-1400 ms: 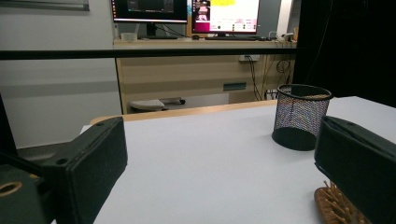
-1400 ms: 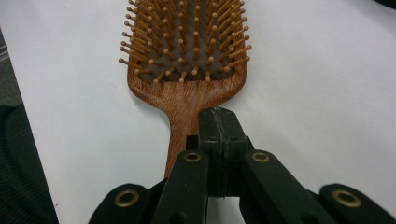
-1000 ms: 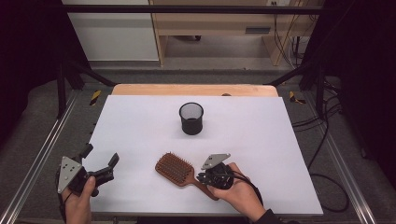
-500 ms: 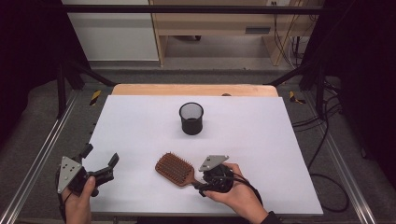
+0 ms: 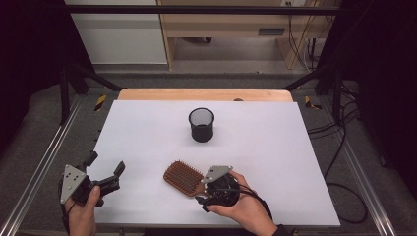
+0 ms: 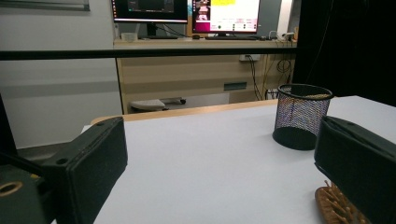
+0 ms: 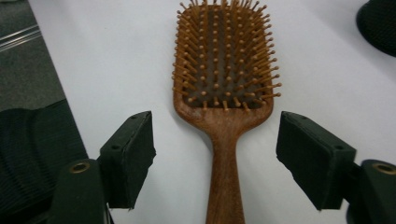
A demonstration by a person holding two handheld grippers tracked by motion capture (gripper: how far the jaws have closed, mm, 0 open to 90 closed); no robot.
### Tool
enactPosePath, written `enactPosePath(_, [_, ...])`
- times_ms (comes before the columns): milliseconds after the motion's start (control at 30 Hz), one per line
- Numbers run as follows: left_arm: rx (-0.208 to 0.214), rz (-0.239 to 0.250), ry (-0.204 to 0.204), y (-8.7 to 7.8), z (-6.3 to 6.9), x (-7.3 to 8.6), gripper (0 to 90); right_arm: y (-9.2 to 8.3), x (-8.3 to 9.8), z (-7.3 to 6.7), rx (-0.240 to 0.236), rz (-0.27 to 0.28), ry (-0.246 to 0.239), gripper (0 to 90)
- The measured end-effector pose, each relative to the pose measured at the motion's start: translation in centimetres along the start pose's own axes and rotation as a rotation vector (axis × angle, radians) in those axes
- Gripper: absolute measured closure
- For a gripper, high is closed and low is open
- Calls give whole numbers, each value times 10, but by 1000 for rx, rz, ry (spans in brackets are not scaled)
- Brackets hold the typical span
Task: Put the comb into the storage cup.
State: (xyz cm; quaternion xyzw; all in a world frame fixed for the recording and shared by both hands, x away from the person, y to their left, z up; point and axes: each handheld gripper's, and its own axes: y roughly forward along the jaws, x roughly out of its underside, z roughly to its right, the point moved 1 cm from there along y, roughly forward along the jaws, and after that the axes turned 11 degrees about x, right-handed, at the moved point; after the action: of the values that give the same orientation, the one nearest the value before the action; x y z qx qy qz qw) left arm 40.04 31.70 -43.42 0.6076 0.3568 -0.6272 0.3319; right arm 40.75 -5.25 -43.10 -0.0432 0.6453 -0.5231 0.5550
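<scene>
A wooden paddle hairbrush (image 5: 183, 178) lies bristles up on the white table (image 5: 147, 132) near its front edge. My right gripper (image 5: 204, 188) sits at the brush's handle end. In the right gripper view the handle (image 7: 224, 154) runs between the two pads of my right gripper (image 7: 223, 158) with a gap on each side. Its jaws have just been opening, so it is open. My left gripper (image 5: 105, 163) rests at the front left, open with nothing in it (image 6: 224, 177). The brush head (image 6: 334, 207) shows past its right jaw.
A black mesh cup (image 5: 201, 124) stands upright at the table's middle, toward the far side (image 6: 301, 116) (image 7: 378, 23). A wooden strip (image 5: 206, 94) borders the far edge. Metal rails (image 5: 44, 167) run along both sides. A desk with monitors (image 6: 187, 9) stands beyond.
The right gripper's jaws went from shut on the brush handle to standing apart from it, and the hand drew back slightly. The brush and the left gripper stayed put.
</scene>
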Motion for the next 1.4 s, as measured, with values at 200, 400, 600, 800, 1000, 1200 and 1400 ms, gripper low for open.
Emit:
enactPosePath(200, [0,-2,4,0,0,0,28,3,-1,-4,1,-16,8,284])
enactPosePath(400, [1,-4,3,1,0,0,28,6,-3,-8,11,1,-1,275])
enactPosePath(600, [1,-4,4,1,0,0,28,12,-4,-14,5,-12,-19,243])
enactPosePath(800, [2,-3,4,0,0,0,28,23,-4,-20,-3,-65,-16,187])
enactPosePath(1000, [4,-3,3,1,0,0,28,28,-3,-22,-17,-98,-24,142])
enactPosePath(1200, [6,-4,3,1,1,0,28,33,-1,-23,-27,-139,-20,93])
enactPosePath(1400, [9,-6,5,1,1,0,28,36,2,-21,-30,-160,-27,78])
